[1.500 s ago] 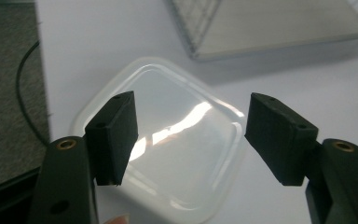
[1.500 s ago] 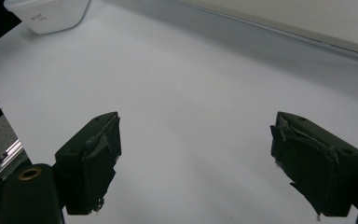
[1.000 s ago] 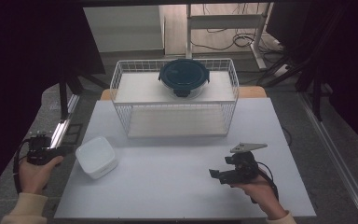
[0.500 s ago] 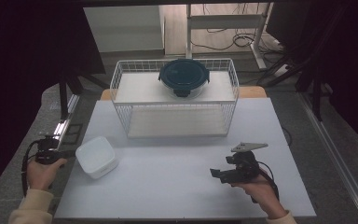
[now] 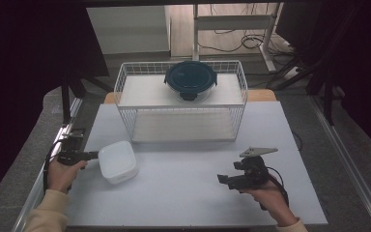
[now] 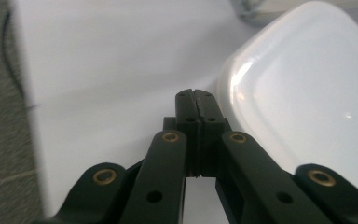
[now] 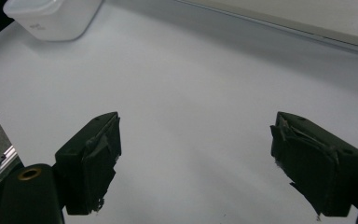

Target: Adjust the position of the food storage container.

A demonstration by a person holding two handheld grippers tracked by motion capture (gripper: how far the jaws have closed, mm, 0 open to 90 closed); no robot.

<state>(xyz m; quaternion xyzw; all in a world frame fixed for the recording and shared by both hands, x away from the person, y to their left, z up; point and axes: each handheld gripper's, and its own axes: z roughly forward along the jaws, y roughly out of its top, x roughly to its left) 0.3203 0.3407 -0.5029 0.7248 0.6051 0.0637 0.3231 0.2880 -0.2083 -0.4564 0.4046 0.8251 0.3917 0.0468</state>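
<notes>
The left gripper (image 5: 91, 155) has moved in to touch the white tub (image 5: 118, 161) at the worktop's (image 5: 183, 193) left, jaws closed, so open before gripping its rim; the right gripper (image 5: 224, 180) rests wide open.

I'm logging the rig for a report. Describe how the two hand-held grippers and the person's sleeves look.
Both grippers are black. The left gripper has linked arms with brass-coloured rivets and small holes. The right gripper has blocky jaws faced with worn, rough pads, and carries a grey three-cornered plate on top. A black cable loops from the left one. The sleeves are cream-coloured.
</notes>
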